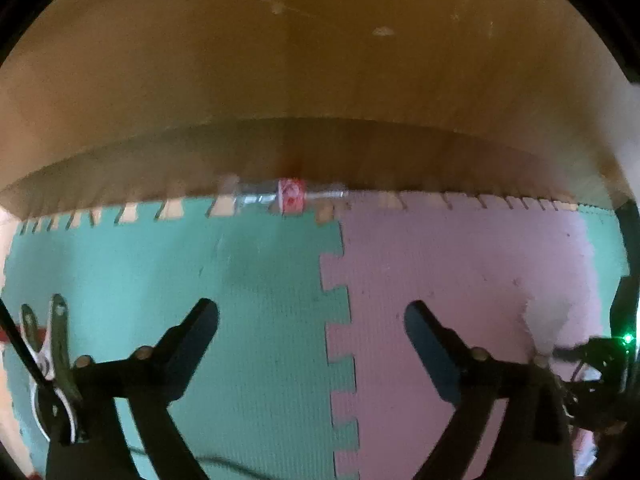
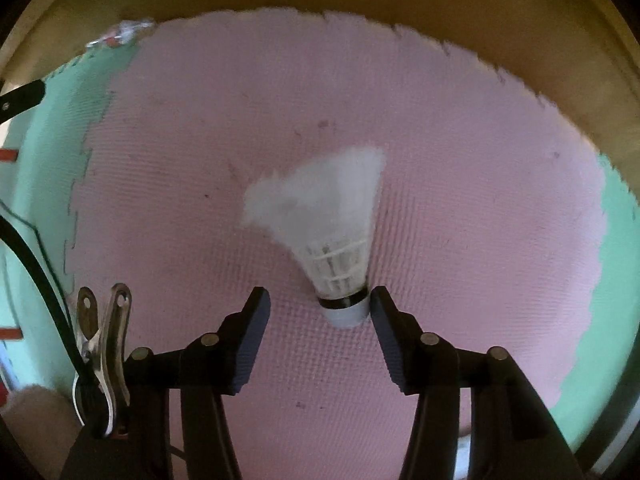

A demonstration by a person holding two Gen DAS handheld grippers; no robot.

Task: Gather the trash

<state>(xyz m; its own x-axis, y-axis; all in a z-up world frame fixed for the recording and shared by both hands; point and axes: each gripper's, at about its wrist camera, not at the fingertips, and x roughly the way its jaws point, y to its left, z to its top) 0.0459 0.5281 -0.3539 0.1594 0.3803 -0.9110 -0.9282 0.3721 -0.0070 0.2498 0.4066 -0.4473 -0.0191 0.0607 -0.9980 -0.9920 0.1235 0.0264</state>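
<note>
A white shuttlecock lies on the pink foam mat, feathers pointing away from me. Its cork end sits between the fingers of my right gripper, close against the right finger, with a wide gap to the left finger. The pads do not clamp it. A crushed clear plastic bottle with a red label lies at the mat's far edge, against a wooden panel. My left gripper hovers wide open and empty over the seam between the green mat and the pink mat. The shuttlecock shows blurred at its right.
The brown wooden panel rises along the far edge of the mats. Interlocking teeth join the foam tiles. The bottle appears at the upper left of the right wrist view, where one left-gripper finger also pokes in. More green mat lies right.
</note>
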